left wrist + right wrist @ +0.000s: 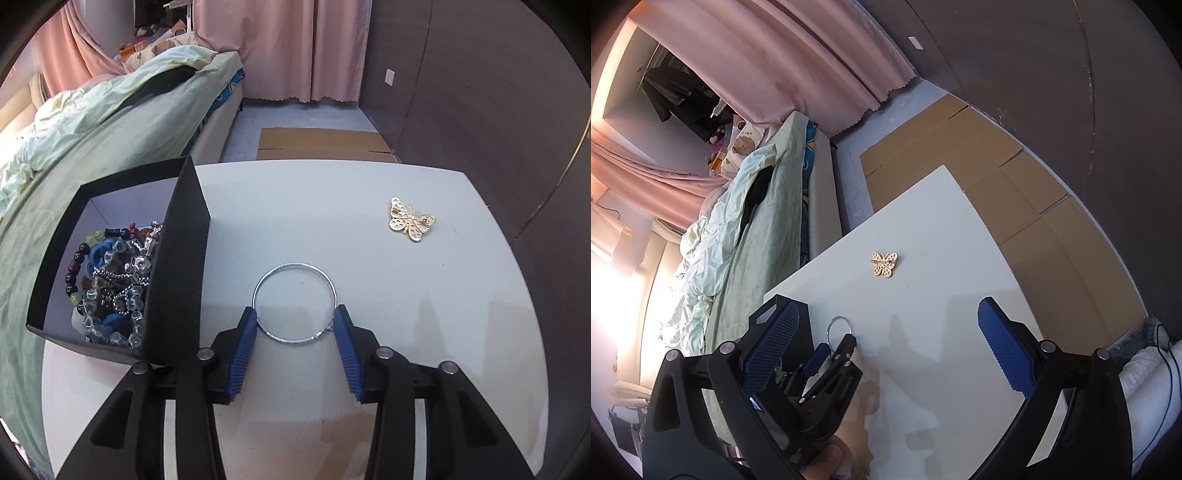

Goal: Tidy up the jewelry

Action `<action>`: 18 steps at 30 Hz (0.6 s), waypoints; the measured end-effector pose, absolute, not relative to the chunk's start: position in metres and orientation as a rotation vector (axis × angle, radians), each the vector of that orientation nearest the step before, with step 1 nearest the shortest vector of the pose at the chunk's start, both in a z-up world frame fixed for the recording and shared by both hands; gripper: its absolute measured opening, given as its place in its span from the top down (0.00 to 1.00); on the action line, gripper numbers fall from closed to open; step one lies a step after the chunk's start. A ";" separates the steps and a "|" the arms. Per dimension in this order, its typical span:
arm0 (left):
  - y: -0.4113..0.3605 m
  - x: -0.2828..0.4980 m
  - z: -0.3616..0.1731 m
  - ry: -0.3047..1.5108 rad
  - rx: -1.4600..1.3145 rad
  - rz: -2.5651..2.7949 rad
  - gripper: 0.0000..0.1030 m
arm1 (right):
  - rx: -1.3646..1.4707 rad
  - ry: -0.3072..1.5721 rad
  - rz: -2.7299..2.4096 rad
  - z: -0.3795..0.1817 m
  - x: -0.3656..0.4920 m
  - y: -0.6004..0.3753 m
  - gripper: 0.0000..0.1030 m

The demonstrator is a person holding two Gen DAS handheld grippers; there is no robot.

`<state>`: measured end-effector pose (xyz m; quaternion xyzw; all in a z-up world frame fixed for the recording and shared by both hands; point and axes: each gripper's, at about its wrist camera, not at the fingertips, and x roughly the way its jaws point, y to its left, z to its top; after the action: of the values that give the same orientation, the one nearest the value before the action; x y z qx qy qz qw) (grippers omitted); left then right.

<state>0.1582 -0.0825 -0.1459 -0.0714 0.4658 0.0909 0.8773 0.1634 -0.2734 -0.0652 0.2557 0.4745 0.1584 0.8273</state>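
The silver bangle (295, 303) lay flat on the white counter (369, 229), its clasp toward me. My left claw (295, 321) pointed steeply down at it, blue pads (246, 334) pressed on both sides of the ring. The black jewelry box (184, 258) stood just left, near the counter edge. A gold butterfly brooch (412, 219) sat well apart, open counter between. My right claw (886, 332) hung wide, holding nothing.
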 end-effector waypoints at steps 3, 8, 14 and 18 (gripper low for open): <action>-0.078 0.156 -0.142 0.992 -0.207 0.139 0.97 | 0.534 1.015 0.336 -0.067 0.164 -0.273 0.06; -0.071 0.152 -0.141 1.006 -0.266 0.100 0.96 | 0.527 1.021 0.329 -0.069 0.164 -0.274 0.06; -0.070 0.151 -0.120 0.953 -0.298 0.055 0.15 | 0.530 1.028 0.316 -0.073 0.168 -0.275 0.05; -0.075 0.155 -0.112 0.902 -0.282 0.069 0.09 | 0.541 1.029 0.310 -0.075 0.170 -0.276 0.05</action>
<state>0.1546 -0.0753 -0.1116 -0.1356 0.4341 0.0330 0.8900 0.1702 -0.2762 -0.0749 0.2545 0.4841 0.1458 0.8244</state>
